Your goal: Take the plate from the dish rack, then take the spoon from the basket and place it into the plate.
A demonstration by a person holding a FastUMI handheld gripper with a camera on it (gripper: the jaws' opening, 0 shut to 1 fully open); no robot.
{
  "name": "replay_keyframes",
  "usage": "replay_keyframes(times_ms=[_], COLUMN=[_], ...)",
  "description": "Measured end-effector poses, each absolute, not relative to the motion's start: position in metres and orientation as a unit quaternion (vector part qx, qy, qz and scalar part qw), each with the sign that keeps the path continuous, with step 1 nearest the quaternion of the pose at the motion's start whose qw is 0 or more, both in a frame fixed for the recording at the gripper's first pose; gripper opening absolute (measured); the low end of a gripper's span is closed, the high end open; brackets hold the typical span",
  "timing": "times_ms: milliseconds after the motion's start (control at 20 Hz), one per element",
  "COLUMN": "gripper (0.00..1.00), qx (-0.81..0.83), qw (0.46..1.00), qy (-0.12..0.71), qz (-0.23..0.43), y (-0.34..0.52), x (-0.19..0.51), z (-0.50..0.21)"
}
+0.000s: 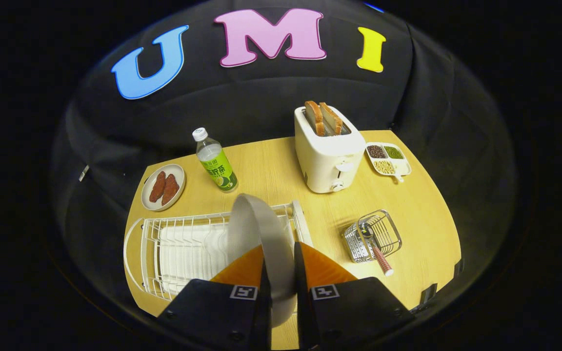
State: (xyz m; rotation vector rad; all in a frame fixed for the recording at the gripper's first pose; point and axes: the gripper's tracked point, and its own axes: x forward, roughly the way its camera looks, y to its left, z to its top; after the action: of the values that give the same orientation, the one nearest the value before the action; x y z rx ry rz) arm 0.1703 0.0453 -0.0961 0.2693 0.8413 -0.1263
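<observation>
Nearest the camera, the gripper point(279, 287) has its 2 fingers clamped on the plate point(256, 229), which stands on edge between them and rises ahead of the tips. Under and behind the plate lies the white dish rack point(173, 248), spreading off to the left of the jaws on the wooden table point(271, 170). To the right of the jaws, a little ahead, sits a small wire basket point(376, 234) holding the spoon point(376, 248), whose striped handle sticks out toward the camera. Well beyond the fingers stand a green-labelled bottle point(215, 161), a white toaster point(329, 151) with 2 slices of bread point(323, 118), a 3-part dish of beans point(388, 158) beside it, and a small plate of 2 sausages point(164, 187) off to the left.
</observation>
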Motion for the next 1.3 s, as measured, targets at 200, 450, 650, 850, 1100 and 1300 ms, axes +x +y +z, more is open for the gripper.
replay_keyframes(times_ms=[200, 450, 650, 850, 1100, 1300], gripper=[0.24, 0.24, 0.24, 0.24, 0.24, 0.24], qx=[0.155, 0.185, 0.235, 0.257, 0.230, 0.254], qw=[0.899, 0.895, 0.880, 0.870, 0.857, 0.825], qy=[0.408, 0.407, 0.410, 0.417, 0.449, 0.483], qz=[-0.050, -0.011, 0.032, 0.059, 0.108, 0.145], y=[0.028, 0.004, -0.016, -0.054, -0.089, -0.105], x=[0.154, 0.111, 0.072, 0.034, -0.006, -0.020], z=[-0.100, -0.097, -0.091, -0.097, -0.123, -0.157])
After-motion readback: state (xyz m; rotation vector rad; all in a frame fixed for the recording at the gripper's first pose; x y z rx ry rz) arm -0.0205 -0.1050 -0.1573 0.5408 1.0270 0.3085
